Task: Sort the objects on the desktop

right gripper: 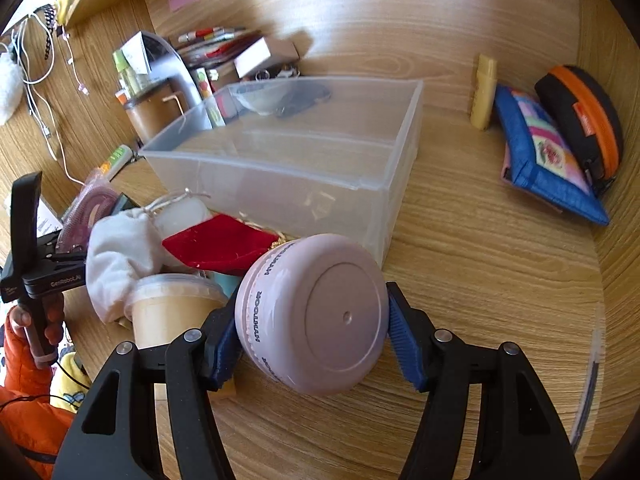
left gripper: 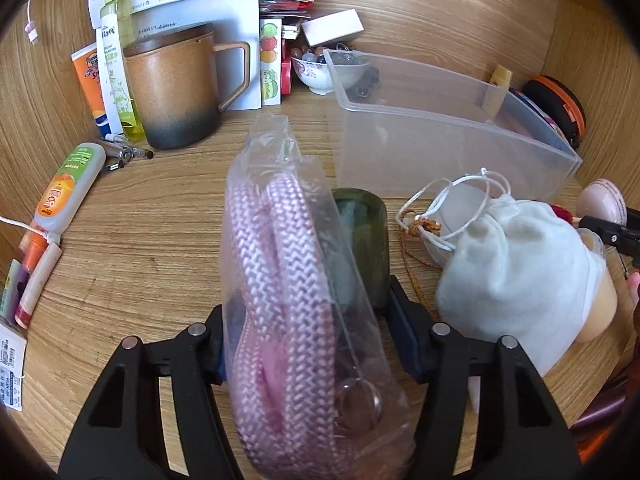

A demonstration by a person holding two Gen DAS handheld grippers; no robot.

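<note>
My left gripper [left gripper: 312, 336] is shut on a clear plastic bag holding a pink-and-white braided cord [left gripper: 288, 280], held above the desk. A dark green jar [left gripper: 366, 240] stands just behind it. My right gripper [right gripper: 310, 340] is shut on a round pale pink case [right gripper: 316, 312], held on its side near the front corner of the clear plastic bin [right gripper: 296, 168]. The bin [left gripper: 440, 132] looks empty. A white drawstring pouch [left gripper: 516, 276], a red velvet pouch [right gripper: 220, 244] and a beige tub [right gripper: 172, 304] lie in a pile left of the pink case.
A brown mug [left gripper: 176, 88], bottles and tubes [left gripper: 68, 192] stand at the back left. A bowl of beads [left gripper: 324, 66], papers and boxes lie behind the bin. A blue pouch [right gripper: 548, 168], an orange-black case [right gripper: 584, 120] and a yellow stick [right gripper: 482, 92] sit at right.
</note>
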